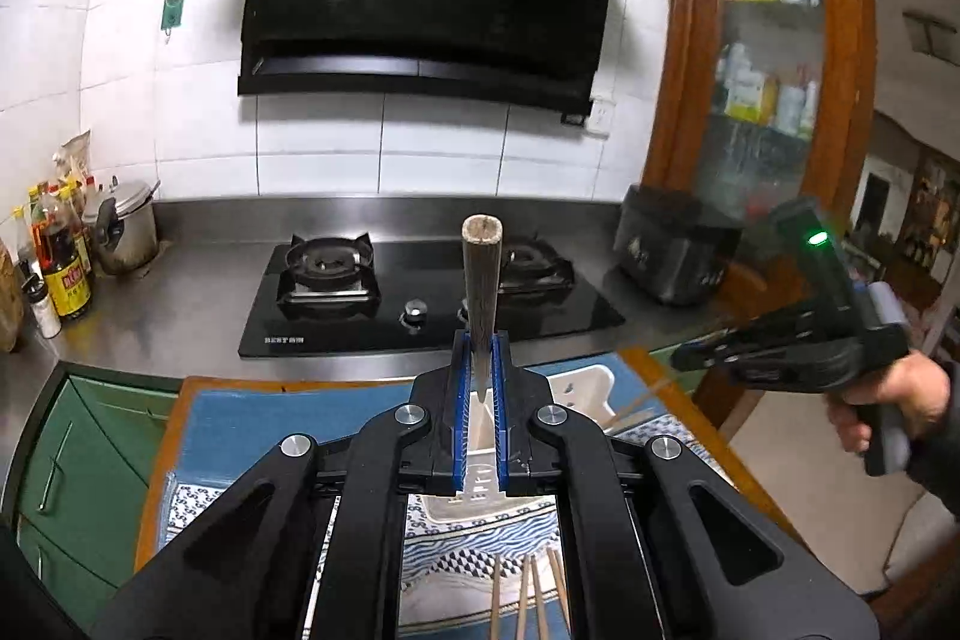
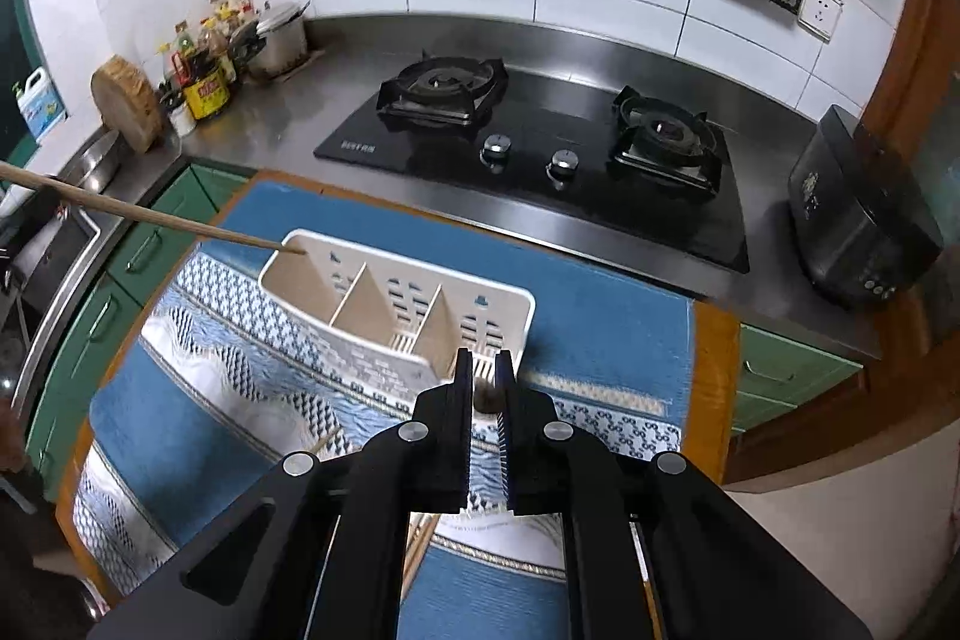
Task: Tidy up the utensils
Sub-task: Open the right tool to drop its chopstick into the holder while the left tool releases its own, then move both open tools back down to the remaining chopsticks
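Left gripper (image 1: 480,370) pinches our chopstick (image 1: 482,280) upright, tip aimed into the holder (image 2: 396,316); right gripper (image 2: 483,388) clamps another, waiting beside its end compartment.

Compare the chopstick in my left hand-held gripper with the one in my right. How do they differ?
The left chopstick slants in from the left, tip at the caddy's leftmost compartment. The right chopstick sits at the caddy's rightmost end. The right wrist view shows most of the left chopstick's length, but only the right chopstick's butt end. Both are wooden, clamped in the left hand-held gripper and right hand-held gripper.
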The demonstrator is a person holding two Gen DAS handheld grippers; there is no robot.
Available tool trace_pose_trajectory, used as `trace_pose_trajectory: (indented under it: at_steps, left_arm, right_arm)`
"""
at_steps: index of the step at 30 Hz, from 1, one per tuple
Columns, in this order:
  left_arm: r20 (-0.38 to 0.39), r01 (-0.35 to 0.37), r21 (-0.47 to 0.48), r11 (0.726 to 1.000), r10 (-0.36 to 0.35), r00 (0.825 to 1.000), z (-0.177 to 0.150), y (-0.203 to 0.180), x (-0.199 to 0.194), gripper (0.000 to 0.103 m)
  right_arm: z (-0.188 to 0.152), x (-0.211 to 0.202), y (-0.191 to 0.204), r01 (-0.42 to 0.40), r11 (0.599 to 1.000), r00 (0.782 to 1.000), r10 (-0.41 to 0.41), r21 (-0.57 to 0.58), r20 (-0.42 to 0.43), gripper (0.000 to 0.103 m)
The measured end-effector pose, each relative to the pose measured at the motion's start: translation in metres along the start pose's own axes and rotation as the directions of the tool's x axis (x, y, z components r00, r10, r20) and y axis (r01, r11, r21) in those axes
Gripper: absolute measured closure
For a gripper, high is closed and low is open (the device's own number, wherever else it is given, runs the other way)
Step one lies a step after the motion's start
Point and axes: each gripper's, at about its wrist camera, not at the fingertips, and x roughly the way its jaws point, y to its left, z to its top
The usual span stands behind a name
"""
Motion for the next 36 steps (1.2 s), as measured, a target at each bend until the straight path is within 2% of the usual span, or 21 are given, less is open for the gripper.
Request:
trace_pose_trajectory:
  at_steps: [6,8,12,17,21,30,33,36]
  left_arm:
    - [-0.076,-0.009,-0.001,1.0,0.009,0.997,-0.007,0.005,0.035,0.098]
    - [-0.095,-0.009,-0.011,1.0,0.008,0.995,-0.011,0.008,0.044,0.098]
    - [-0.128,-0.009,-0.035,0.999,0.004,0.992,-0.018,0.015,0.058,0.098]
    - [-0.154,-0.013,-0.03,0.999,0.009,0.988,-0.025,0.016,0.068,0.097]
    - [-0.151,-0.019,-0.023,1.0,0.016,0.988,-0.027,0.011,0.064,0.095]
    - [-0.095,-0.035,0.003,0.999,0.036,0.995,-0.017,0.006,0.035,0.077]
    - [-0.074,-0.032,-0.002,0.999,0.032,0.997,-0.02,0.005,0.017,0.076]
    - [-0.072,-0.03,-0.003,1.0,0.029,0.997,-0.03,0.005,-0.001,0.076]
  right_arm:
    - [0.002,-0.006,0.002,0.013,1.0,0.998,-0.013,-0.004,0.053,0.094]
    - [-0.001,-0.014,0.003,0.032,0.999,0.995,-0.031,-0.011,0.091,0.085]
    - [-0.014,-0.038,0.007,0.036,0.999,0.985,-0.034,-0.009,0.17,0.083]
    - [-0.052,-0.069,0.02,0.048,0.999,0.966,-0.042,-0.018,0.256,0.077]
    - [-0.091,-0.077,0.029,0.018,1.0,0.963,-0.021,0.011,0.27,0.069]
    - [-0.203,-0.045,0.059,-0.002,0.996,0.989,-0.011,0.089,0.147,0.07]
    - [-0.233,-0.029,0.068,-0.012,0.993,0.996,0.001,0.119,0.089,0.073]
    - [-0.262,-0.014,0.076,0.017,0.99,0.999,-0.022,0.14,0.037,0.075]
